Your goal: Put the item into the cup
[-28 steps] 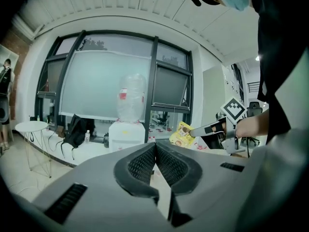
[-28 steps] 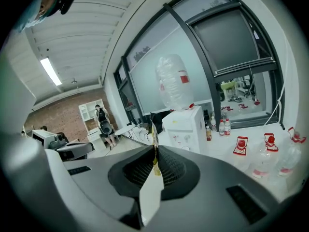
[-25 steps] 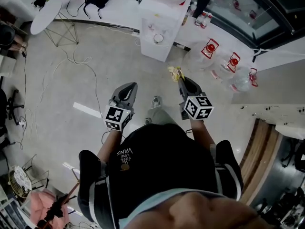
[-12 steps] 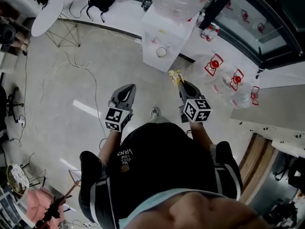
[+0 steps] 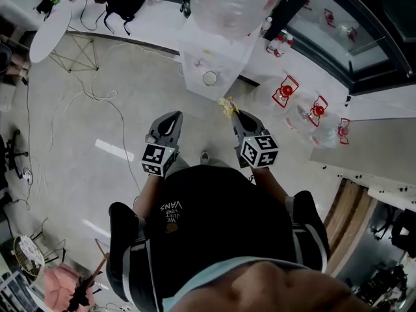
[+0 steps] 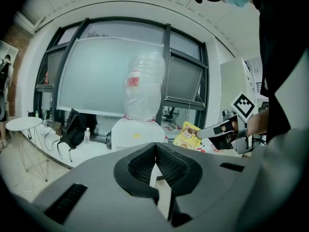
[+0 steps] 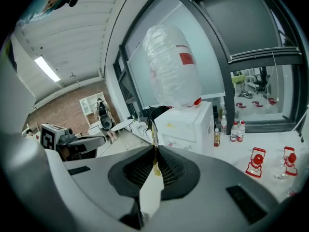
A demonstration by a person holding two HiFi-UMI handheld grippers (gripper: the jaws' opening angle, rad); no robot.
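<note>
Since the yellow sachet [image 5: 227,104] is already pinched in your right gripper [image 5: 234,115], the coming move depends on where the cup [image 5: 209,78] lies from those jaws. In the head view the cup sits at about 11 o'clock from the right jaw tips, near but clearly apart from them. It stands on the ledge of the white water dispenser [image 5: 195,51], under the big inverted bottle [image 5: 227,2].

The sachet sticks out past the jaw tips toward that same 11 o'clock, so its long axis runs roughly along the line the gripper points. The right gripper view shows it edge-on, as a thin upright line between the pads, with its flat faces turned to either side. It will probably have to tip end-down to go through the cup's round mouth.

Your left gripper [image 5: 171,118] has its jaws pressed together on nothing (its own view shows the ribbed pads meeting with no gap). From it the cup lies at about 1 o'clock, a little farther off than from the right, so the right hand is both nearer and loaded.

By count there are one sachet, one cup, one dispenser and two grippers. Three red-capped water jugs [image 5: 284,91] stand on the floor at 3 o'clock from the dispenser, clear of your path.
</note>
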